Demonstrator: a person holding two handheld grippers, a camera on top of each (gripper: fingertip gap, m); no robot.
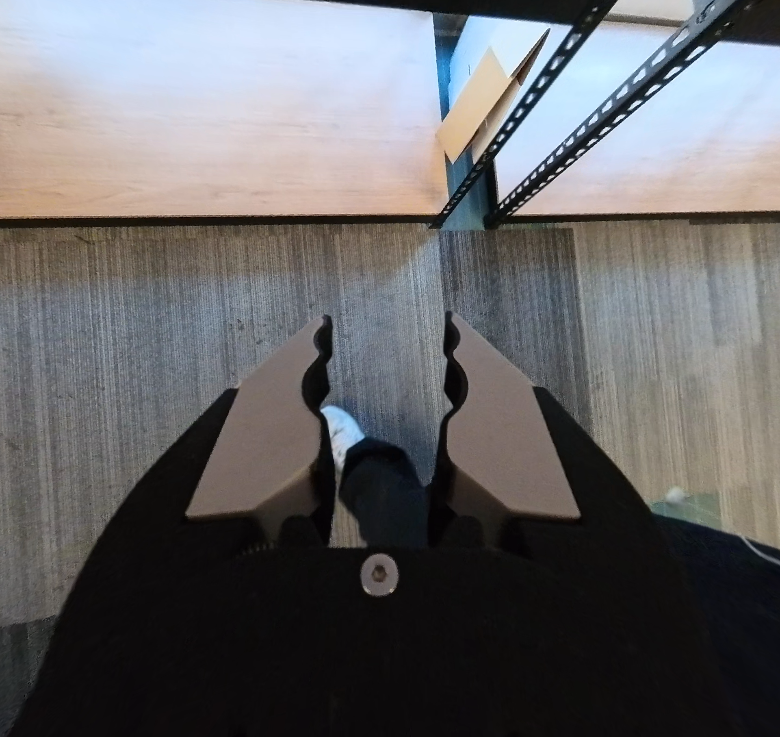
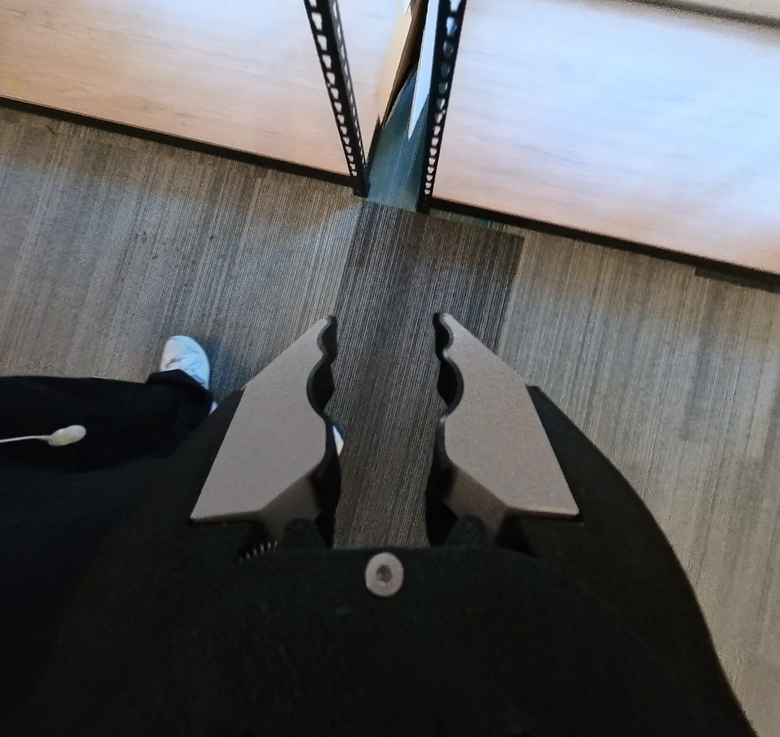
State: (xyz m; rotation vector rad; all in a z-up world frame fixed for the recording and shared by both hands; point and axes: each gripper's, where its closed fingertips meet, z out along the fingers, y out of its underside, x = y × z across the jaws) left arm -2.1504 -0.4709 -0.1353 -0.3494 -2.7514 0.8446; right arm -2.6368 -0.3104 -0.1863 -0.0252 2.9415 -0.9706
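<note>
My left gripper (image 1: 388, 324) points down at grey striped carpet (image 1: 169, 336); it is open and empty, with a clear gap between its tan fingers (image 1: 270, 421). Through the gap a person's white shoe (image 1: 342, 427) and dark trouser leg (image 1: 380, 493) show on the floor below. My right gripper (image 2: 385, 320) also points down at the carpet (image 2: 612, 379); it is open and empty. The same white shoe (image 2: 188, 357) and dark trouser leg (image 2: 105, 412) show to its left. Neither gripper touches anything.
Low wooden shelf boards (image 1: 211, 117) (image 2: 591, 125) lie ahead, held by black perforated metal uprights (image 1: 527, 96) (image 2: 333, 70). A flat piece of brown cardboard (image 1: 481, 104) stands in the gap between the two shelf units. A white cord end (image 2: 65, 436) hangs over the dark clothing.
</note>
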